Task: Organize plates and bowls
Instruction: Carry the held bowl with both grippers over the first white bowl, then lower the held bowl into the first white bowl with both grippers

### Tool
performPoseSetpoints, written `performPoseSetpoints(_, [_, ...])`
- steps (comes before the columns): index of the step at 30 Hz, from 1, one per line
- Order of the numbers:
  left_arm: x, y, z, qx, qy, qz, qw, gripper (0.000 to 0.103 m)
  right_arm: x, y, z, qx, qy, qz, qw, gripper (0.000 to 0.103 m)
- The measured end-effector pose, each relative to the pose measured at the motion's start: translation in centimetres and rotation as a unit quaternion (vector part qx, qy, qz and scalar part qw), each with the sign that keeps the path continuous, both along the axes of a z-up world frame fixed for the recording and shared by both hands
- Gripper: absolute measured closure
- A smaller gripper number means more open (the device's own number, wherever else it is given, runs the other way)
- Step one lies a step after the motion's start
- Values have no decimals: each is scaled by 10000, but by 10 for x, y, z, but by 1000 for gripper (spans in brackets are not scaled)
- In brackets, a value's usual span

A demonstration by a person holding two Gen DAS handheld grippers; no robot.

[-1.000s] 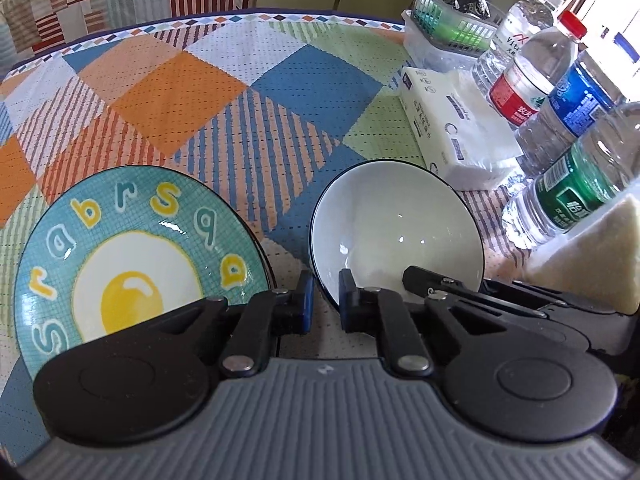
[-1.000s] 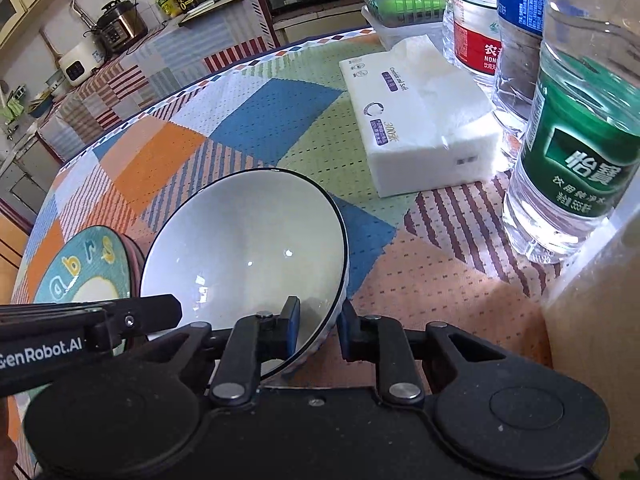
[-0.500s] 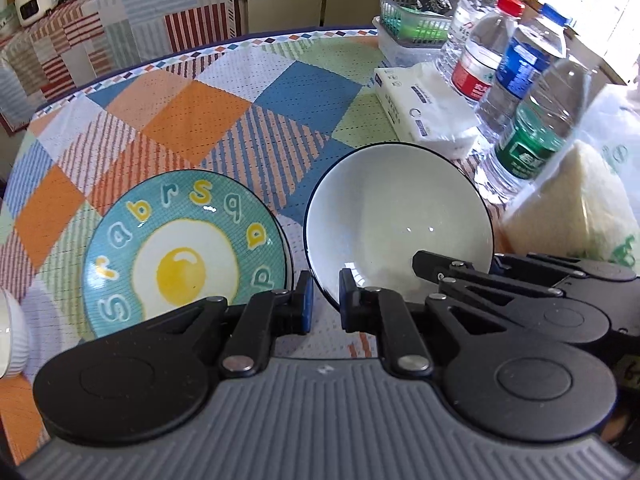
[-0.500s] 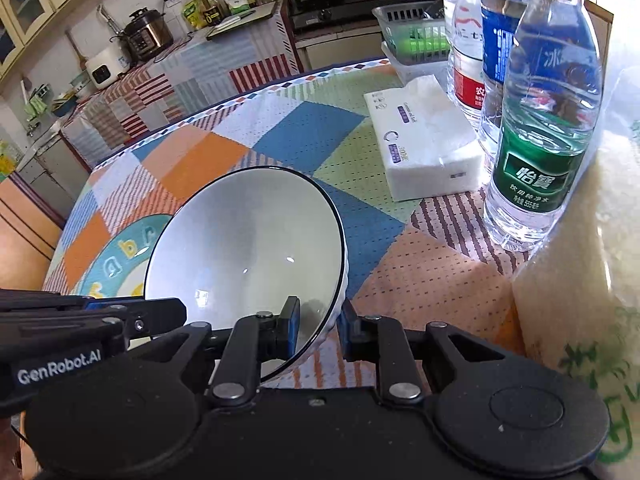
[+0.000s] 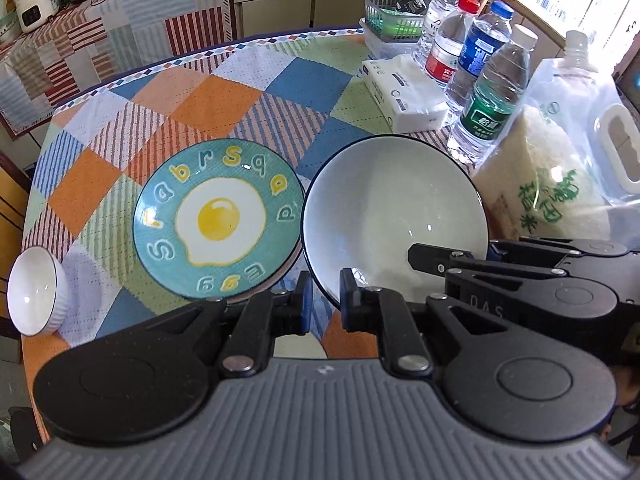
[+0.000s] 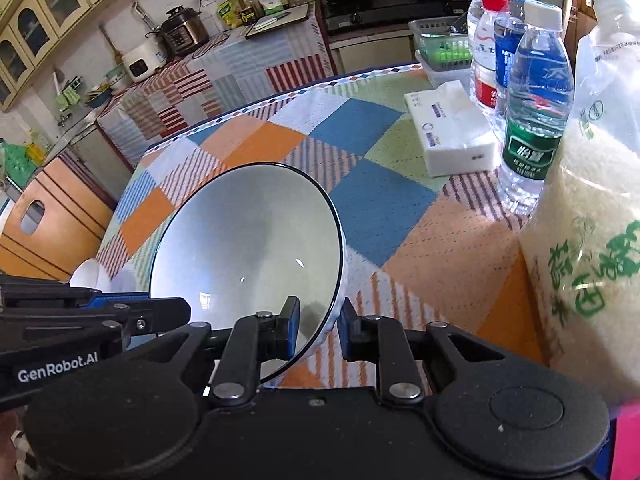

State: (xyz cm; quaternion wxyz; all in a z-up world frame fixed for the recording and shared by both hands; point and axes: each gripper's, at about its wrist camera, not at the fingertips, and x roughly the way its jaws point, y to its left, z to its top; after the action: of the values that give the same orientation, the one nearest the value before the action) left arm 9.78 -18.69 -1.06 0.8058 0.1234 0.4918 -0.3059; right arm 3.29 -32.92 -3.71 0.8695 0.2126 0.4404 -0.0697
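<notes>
Black hand-held gripper (image 5: 322,304) with blue pads, silver rivets, seemingly ribbed grey housing.

Both tongs (image 5: 322,298) (image 6: 318,330) clamped, angled downward

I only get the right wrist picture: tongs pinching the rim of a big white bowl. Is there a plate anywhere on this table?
Observer: Yes. The left wrist view shows a round teal plate painted with a fried egg and letters. It lies on the checked tablecloth, just left of your large white ceramic bowl.
Operator: Is anything on it?
Observer: No, its face is bare.
Operator: And the white sliver at my left edge?
Observer: That is a small white bowl with a ribbed outside, standing upright near the table's edge.
</notes>
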Motion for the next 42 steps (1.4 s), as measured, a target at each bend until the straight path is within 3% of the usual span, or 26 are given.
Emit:
performPoseSetpoints(10, [-31, 41, 4, 117, -175, -112, 9997, 91, -21, 35, 9, 129, 77, 354, 9993, 79])
performPoseSetpoints(24, [-43, 93, -18, 342, -34, 173, 9993, 91, -17, 83, -9, 275, 408, 952, 9942, 79])
performPoseSetpoints(35, [-26, 116, -49, 288, 497, 485, 9972, 90, 0, 100, -33, 295, 679, 1212, 9899, 79])
performPoseSetpoints(42, [-16, 122, -64, 284, 889, 630, 9936, 90, 6, 112, -42, 26, 783, 1388, 9872, 80])
